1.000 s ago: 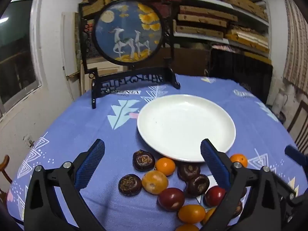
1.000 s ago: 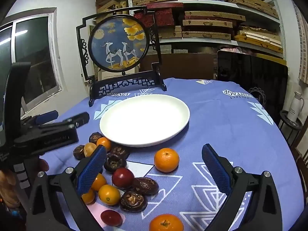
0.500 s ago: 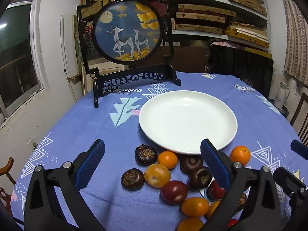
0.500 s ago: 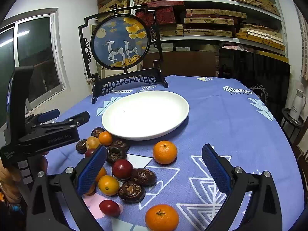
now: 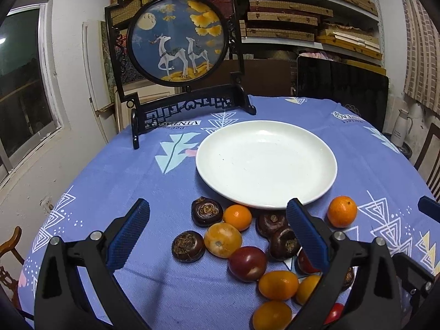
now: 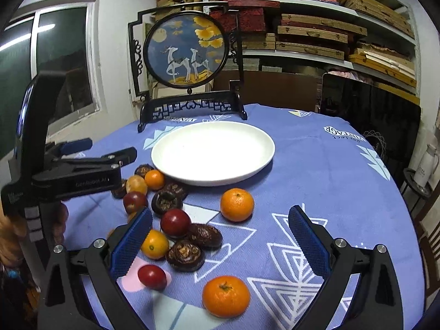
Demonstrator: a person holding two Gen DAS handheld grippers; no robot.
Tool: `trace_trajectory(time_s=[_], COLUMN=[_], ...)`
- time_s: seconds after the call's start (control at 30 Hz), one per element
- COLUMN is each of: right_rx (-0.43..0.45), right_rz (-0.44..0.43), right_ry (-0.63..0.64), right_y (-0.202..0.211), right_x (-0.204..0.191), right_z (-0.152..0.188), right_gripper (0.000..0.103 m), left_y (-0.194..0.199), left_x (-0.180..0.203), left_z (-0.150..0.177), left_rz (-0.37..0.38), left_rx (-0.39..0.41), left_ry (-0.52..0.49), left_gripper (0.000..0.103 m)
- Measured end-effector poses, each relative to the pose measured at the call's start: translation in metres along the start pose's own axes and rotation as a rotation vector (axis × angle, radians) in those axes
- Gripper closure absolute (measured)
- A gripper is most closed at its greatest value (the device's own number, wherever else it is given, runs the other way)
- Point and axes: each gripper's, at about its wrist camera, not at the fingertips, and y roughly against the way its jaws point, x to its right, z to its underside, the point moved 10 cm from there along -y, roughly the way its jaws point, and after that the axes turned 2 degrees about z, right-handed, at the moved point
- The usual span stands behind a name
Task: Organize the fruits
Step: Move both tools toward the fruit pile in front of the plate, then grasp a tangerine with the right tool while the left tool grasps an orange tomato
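Blue patterned tablecloth (image 5: 115,176) spreads under everything. Left gripper (image 5: 218,232) hangs spread wide and empty over the fruits (image 5: 222,239); ahead sits the white plate (image 5: 266,167). Right gripper (image 6: 220,238), equally spread, frames a mandarin (image 6: 237,204).

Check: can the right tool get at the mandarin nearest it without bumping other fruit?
Probably yes. The right tool is open and the mandarin lies apart from the fruit cluster; only a small red fruit lies to its left, with a gap between.
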Motion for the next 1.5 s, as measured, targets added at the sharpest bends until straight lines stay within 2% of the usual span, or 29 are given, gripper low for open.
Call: trace_trajectory(time_s=[0.17,0.27,0.4,0.53,0.7,0.77,0.8,1.0,1.07,1.17,1.2,1.23,1.27,1.3,1.33,1.5], right_rx=[-0.077,-0.139,-0.188,-0.217,-0.304,-0.338,-0.365,-0.350,-0.348,-0.349,-0.351,-0.352,-0.351,-0.351,-0.350,-0.338], right_rz=[0.018,-0.001,-0.035,-0.084,-0.131,-0.140,-0.152,-0.162,-0.158,-0.158,-0.158,-0.160,-0.163,-0.163,-0.163,-0.189], right_ry=[0.111,0.154,0.149,0.119,0.106,0.104,0.100,0.097,0.093,0.089,0.089,0.087,0.081,0.078,0.075,0.059], right_y=[0.005,0.009,0.009,0.005,-0.009,-0.017,-0.021,-0.017,-0.016,-0.015,-0.015,-0.016,-0.016,-0.016,-0.017,-0.011], right_x=[0.002,0.004,0.006,0.002,-0.003,-0.004,-0.004,-0.005,-0.002,-0.001,0.000,-0.001,-0.001,0.000,0.000,0.001], right_z=[0.022,0.040,0.057,0.063,0.076,0.082,0.086,0.087,0.087,0.087,0.087,0.087,0.086,0.086,0.085,0.075], right_gripper=[0.003,0.003,0.003,0.004,0.022,0.041,0.059,0.059,0.059,0.059,0.059,0.059,0.059,0.059,0.059,0.059], left_y=[0.009,0.014,0.019,0.026,0.037,0.038,0.036,0.017,0.007,0.001,0.001,0.000,-0.001,-0.003,-0.002,0.010], left_x=[-0.005,-0.009,-0.006,0.004,0.015,0.021,0.025,0.043,0.046,0.047,0.047,0.048,0.050,0.054,0.054,0.049], left_z=[0.010,0.019,0.035,0.053,0.082,0.091,0.095,0.106,0.108,0.102,0.102,0.103,0.106,0.112,0.111,0.102], left_rz=[0.012,0.022,0.048,0.108,0.189,0.208,0.206,0.237,0.239,0.251,0.254,0.263,0.280,0.328,0.350,0.370], left_rx=[-0.006,-0.016,-0.037,-0.060,-0.109,-0.127,-0.133,-0.196,-0.241,-0.251,-0.252,-0.259,-0.282,-0.329,-0.333,-0.317], left_ry=[-0.048,-0.073,-0.126,-0.178,-0.247,-0.271,-0.291,-0.322,-0.310,-0.288,-0.286,-0.286,-0.287,-0.274,-0.255,-0.245], left_gripper=[0.005,0.005,0.005,0.005,0.005,0.005,0.005,0.005,0.005,0.006,0.008,0.026,0.050,0.060,0.068,0.068])
